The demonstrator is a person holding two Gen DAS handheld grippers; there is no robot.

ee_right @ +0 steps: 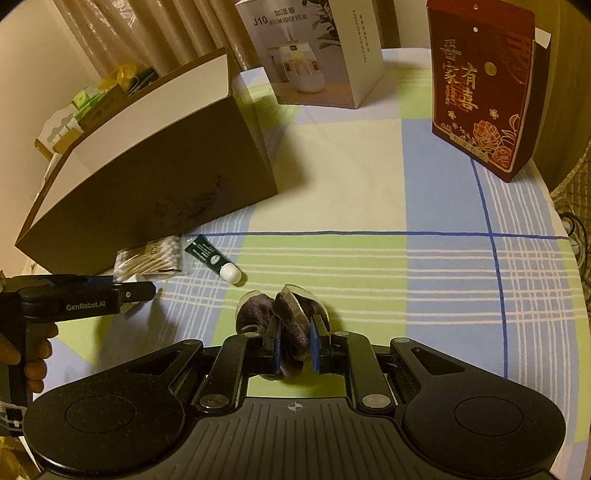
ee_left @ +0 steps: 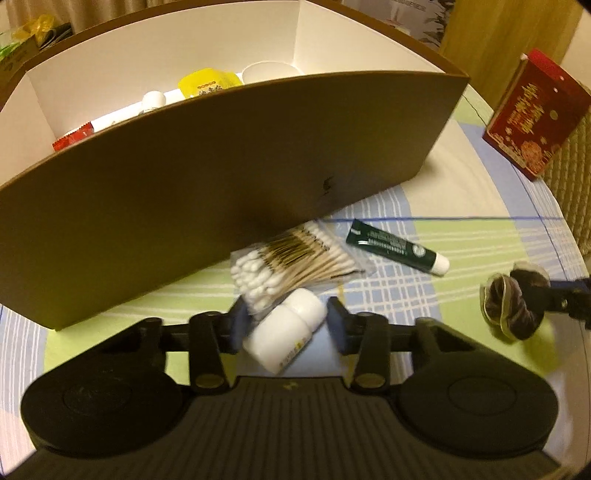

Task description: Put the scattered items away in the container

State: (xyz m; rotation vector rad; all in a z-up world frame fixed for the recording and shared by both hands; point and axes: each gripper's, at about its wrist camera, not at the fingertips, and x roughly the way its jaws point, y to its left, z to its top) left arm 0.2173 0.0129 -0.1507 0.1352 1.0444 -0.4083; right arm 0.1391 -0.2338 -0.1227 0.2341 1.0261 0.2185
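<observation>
Left gripper: my fingers stand wide, straddling the white bottle without touching it, just before the box.
Right gripper: pinched on the dark scrunchie, low over the tablecloth, well right of the box.
Waiting: cotton swabs against the brown box wall, green tube beside them.
Left view only: a cup, yellow packet and other items already inside the box.
Right view only: the humidifier carton beyond the box.

A tall dark-red gift box with gold lettering and flowers stands upright on the green, blue and cream plaid tablecloth covering the tabletop. A white humidifier carton stands well apart from it at the far edge, before beige curtains.
</observation>
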